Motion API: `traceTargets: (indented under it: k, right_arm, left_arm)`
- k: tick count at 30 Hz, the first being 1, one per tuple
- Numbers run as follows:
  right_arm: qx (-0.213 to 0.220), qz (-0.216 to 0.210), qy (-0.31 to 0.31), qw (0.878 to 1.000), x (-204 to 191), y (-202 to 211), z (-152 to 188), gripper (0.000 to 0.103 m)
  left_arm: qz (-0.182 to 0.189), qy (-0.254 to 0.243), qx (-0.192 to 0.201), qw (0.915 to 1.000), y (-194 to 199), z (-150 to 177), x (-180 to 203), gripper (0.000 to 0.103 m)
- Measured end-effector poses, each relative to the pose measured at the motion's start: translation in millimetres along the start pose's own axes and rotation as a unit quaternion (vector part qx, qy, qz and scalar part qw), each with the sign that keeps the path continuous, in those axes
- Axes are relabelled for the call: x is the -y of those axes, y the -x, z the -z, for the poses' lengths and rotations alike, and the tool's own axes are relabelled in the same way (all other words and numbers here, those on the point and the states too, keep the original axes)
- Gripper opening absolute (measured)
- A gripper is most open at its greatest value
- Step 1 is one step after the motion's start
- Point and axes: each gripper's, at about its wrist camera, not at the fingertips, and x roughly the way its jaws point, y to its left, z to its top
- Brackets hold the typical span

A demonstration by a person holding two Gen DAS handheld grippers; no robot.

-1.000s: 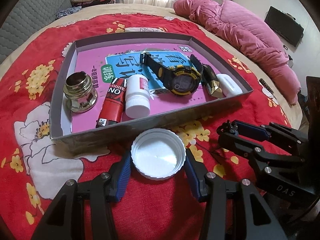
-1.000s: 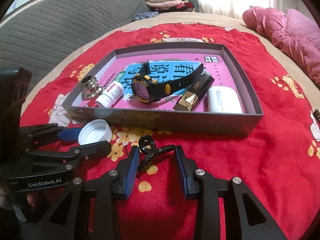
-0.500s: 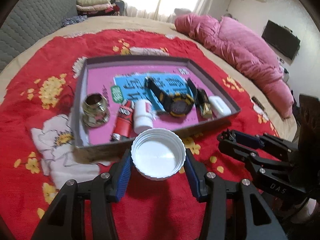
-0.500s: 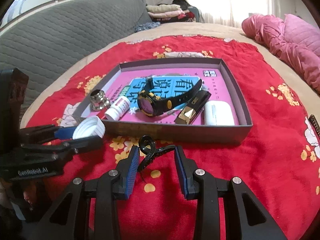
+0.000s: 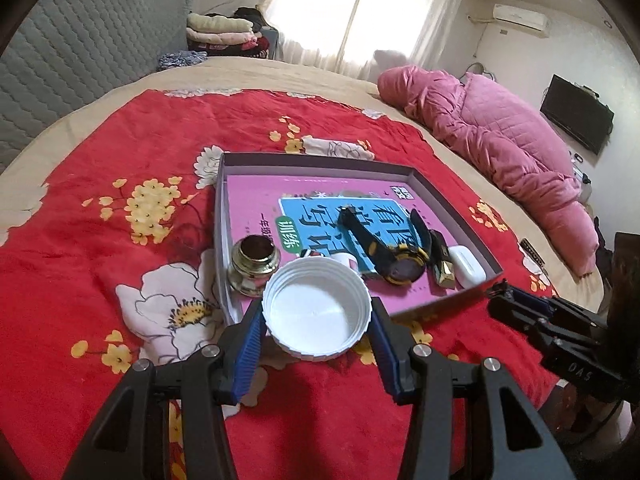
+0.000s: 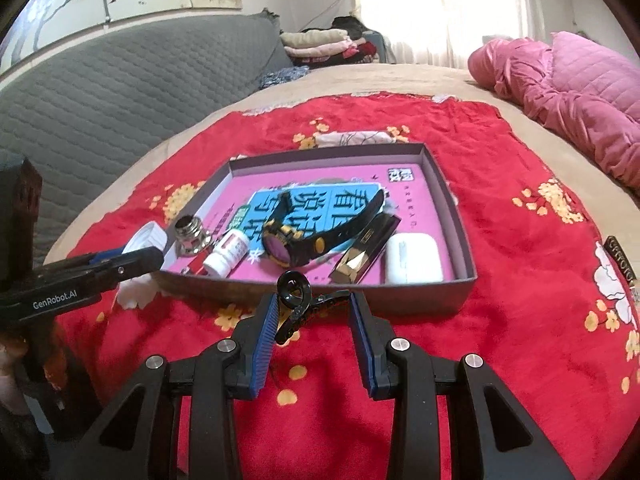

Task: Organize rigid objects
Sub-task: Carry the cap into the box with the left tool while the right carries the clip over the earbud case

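So the left gripper is clamped on a white cap, open side up, held above the blanket right in front of the tray. The right gripper pinches a black clip between its pads. Ahead of both, the tray holds a watch, bottle, brass knob and white case.

"GenRobot.AI" reads in white on the side of the left gripper. "DAS" shows upside down on the right gripper body. Large Chinese characters run across the blue panel of the pink book lying in the tray, with "训练" on its green badge.
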Motion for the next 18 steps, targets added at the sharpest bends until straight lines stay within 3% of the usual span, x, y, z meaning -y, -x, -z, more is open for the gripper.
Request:
traceTargets:
  k: [18]
  right_arm:
    - [0.031,0.052,-0.021,0.998,27.7,-1.5,-33.5,0.037]
  left_arm:
    - [0.003,0.004,-0.002,1.0,-26.3,-7.7,-9.4,0.05]
